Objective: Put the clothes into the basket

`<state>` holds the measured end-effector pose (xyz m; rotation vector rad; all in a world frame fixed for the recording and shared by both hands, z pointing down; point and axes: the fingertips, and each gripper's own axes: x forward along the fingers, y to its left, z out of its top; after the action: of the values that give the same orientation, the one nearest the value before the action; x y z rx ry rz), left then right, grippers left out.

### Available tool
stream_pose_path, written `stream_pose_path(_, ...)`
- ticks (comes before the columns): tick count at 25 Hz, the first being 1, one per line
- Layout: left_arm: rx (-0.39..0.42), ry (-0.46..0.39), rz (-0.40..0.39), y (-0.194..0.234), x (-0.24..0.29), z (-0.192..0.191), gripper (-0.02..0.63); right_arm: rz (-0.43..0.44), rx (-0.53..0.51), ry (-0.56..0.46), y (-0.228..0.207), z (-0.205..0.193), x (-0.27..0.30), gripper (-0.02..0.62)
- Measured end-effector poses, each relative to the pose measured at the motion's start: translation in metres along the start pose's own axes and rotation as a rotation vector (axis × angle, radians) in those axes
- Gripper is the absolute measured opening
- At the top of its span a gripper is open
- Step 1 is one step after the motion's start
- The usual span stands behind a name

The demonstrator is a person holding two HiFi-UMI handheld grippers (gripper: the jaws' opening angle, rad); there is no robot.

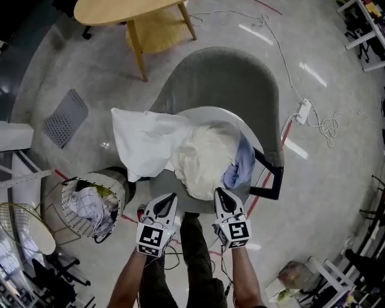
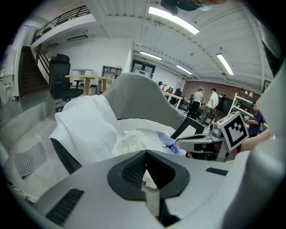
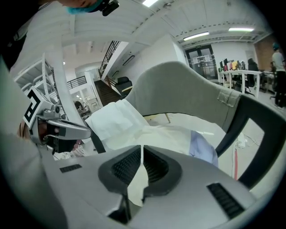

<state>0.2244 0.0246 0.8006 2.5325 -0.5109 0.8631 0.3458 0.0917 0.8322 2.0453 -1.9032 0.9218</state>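
Clothes lie on a grey armchair (image 1: 228,78): a white cloth (image 1: 144,141) draped over its left arm, a cream fluffy garment (image 1: 204,156) on the seat, and a light blue garment (image 1: 240,162) at its right. A wire basket (image 1: 67,185) stands on the floor at the left with a checked garment (image 1: 90,207) inside. My left gripper (image 1: 170,197) and right gripper (image 1: 218,191) hang side by side at the seat's front edge, both shut and empty, just short of the cream garment. The left gripper view shows the white cloth (image 2: 85,129) ahead; the right gripper view shows the blue garment (image 3: 203,145).
A wooden table (image 1: 120,9) stands beyond the chair. A power strip (image 1: 302,111) with loose cables lies on the floor at the right, a grey perforated mat (image 1: 65,117) at the left. A white wire guard (image 1: 21,225) sits near the basket. My legs are below the grippers.
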Motion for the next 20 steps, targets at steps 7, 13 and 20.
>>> stream_pose_path(7,-0.018,0.027,-0.007,0.004,0.024,-0.013,0.006,0.006,0.032,0.012,-0.012,-0.018,0.016,0.038)
stream_pose_path(13,-0.013,0.047,-0.023,-0.001,0.026,-0.014,0.006,0.045,0.070,0.035,-0.010,-0.026,0.024,0.188)
stream_pose_path(20,-0.019,0.061,-0.014,0.005,0.028,-0.017,0.006,0.022,0.118,0.077,-0.024,-0.042,0.041,0.342)
